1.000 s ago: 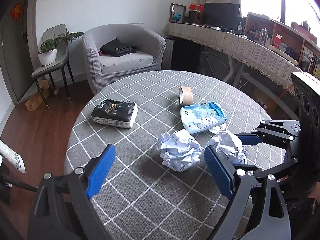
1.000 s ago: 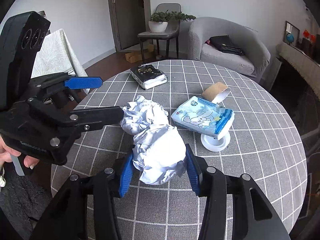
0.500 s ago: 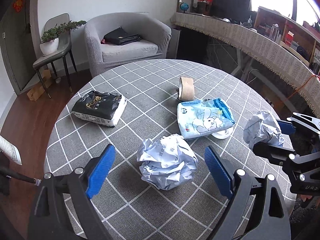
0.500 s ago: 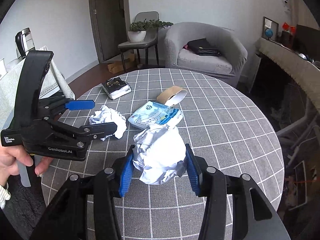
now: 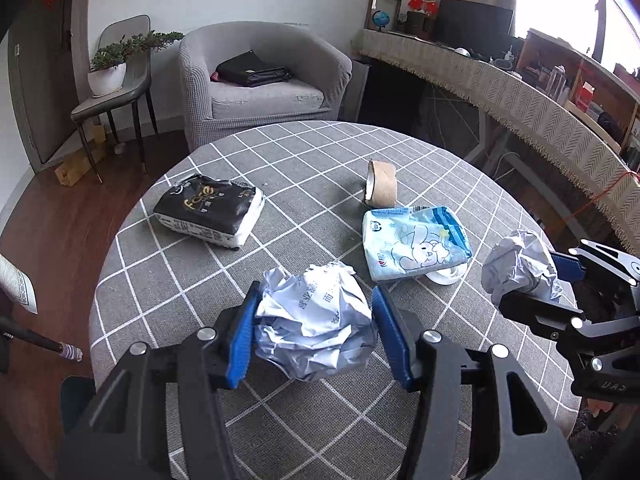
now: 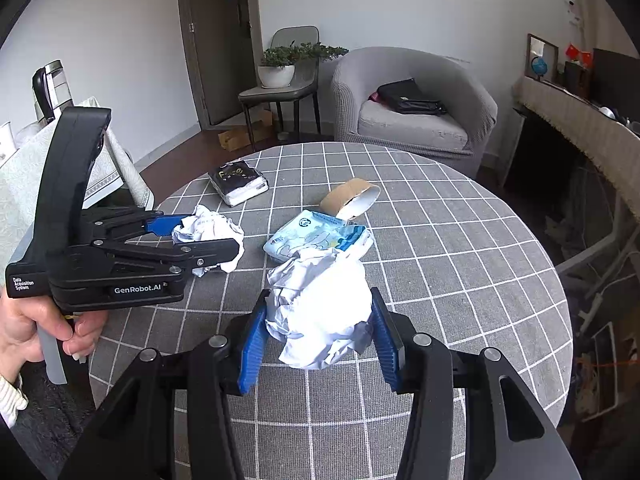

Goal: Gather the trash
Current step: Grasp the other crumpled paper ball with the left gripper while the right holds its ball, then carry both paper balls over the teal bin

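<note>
The left gripper (image 5: 312,334) has just been closing, its blue pads now pinching a crumpled paper ball (image 5: 314,322) on the checked table (image 5: 280,168). The right gripper (image 6: 318,338) clamps a second paper wad (image 6: 320,312) (held off the cloth). Beyond lie a blue tissue pack (image 5: 414,246), tape roll (image 5: 382,182) and black pack (image 5: 210,210).
</note>
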